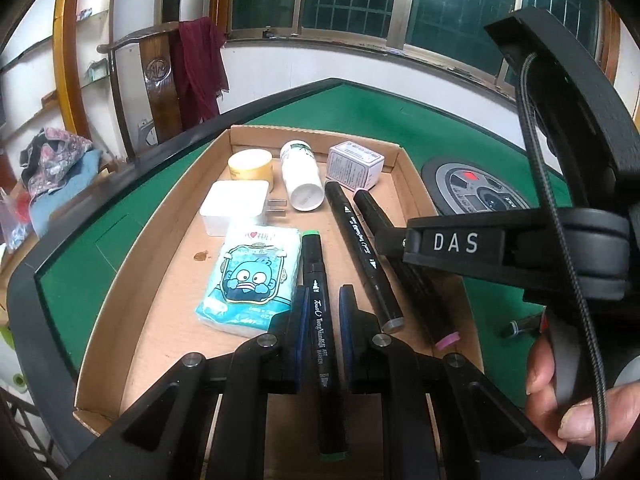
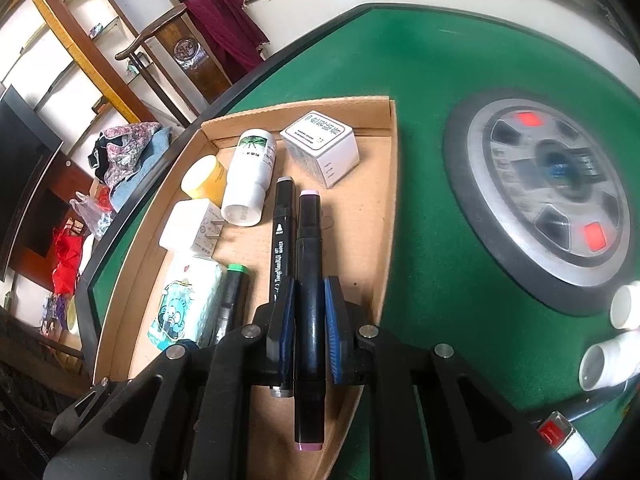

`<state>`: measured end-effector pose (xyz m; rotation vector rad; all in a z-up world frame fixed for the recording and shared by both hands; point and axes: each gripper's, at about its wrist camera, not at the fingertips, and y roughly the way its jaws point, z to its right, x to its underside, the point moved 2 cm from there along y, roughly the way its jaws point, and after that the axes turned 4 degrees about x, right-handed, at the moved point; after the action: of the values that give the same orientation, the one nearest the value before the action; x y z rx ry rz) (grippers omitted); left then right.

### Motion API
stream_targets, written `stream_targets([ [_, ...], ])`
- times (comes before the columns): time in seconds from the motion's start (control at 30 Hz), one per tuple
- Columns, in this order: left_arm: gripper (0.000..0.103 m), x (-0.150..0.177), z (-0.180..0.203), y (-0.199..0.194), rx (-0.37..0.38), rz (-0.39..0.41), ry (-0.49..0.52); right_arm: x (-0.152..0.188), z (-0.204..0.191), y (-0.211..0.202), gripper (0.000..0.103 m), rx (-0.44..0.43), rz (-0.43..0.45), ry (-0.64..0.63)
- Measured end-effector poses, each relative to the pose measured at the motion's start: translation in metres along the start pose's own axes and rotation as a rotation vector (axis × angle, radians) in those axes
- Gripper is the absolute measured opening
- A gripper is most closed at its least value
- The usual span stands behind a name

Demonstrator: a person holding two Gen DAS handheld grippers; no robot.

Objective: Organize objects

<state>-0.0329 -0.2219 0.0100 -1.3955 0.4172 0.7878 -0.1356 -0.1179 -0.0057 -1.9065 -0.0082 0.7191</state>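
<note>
A shallow cardboard tray [image 1: 160, 300] lies on the green felt table. My left gripper [image 1: 323, 320] is shut on a black marker with green caps [image 1: 320, 344], which runs lengthwise beside a blue cartoon tissue pack [image 1: 252, 280]. My right gripper [image 2: 310, 312] is shut on a black marker with pink caps [image 2: 308, 248], held over the tray's right part. In the left wrist view the right gripper's "DAS"-labelled body [image 1: 456, 242] reaches in from the right, with a person's hand [image 1: 560, 392] on its handle. A grey-capped marker [image 1: 364, 252] lies between the two held markers.
At the tray's far end are a yellow jar [image 1: 251, 164], a white bottle on its side [image 1: 302, 180], a small white box [image 1: 354, 164] and a white charger plug [image 1: 236, 206]. On the felt to the right are a round control dial [image 2: 540, 208] and two white bottles [image 2: 608, 360].
</note>
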Motion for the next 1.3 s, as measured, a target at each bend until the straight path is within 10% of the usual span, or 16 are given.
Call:
stream_targets([
  [0.47, 0.013, 0.003, -0.001, -0.011, -0.036, 0.03, 0.004, 0.005, -0.002, -0.015, 0.013, -0.06, 0.017, -0.003],
  [0.7, 0.04, 0.004, 0.001, -0.031, -0.074, 0.093, 0.016, 0.016, 0.0, -0.041, 0.013, -0.096, 0.05, 0.002],
  [1.3, 0.054, 0.016, 0.034, -0.079, -0.15, 0.23, 0.118, 0.071, 0.046, -0.1, 0.013, -0.111, 0.098, 0.016],
])
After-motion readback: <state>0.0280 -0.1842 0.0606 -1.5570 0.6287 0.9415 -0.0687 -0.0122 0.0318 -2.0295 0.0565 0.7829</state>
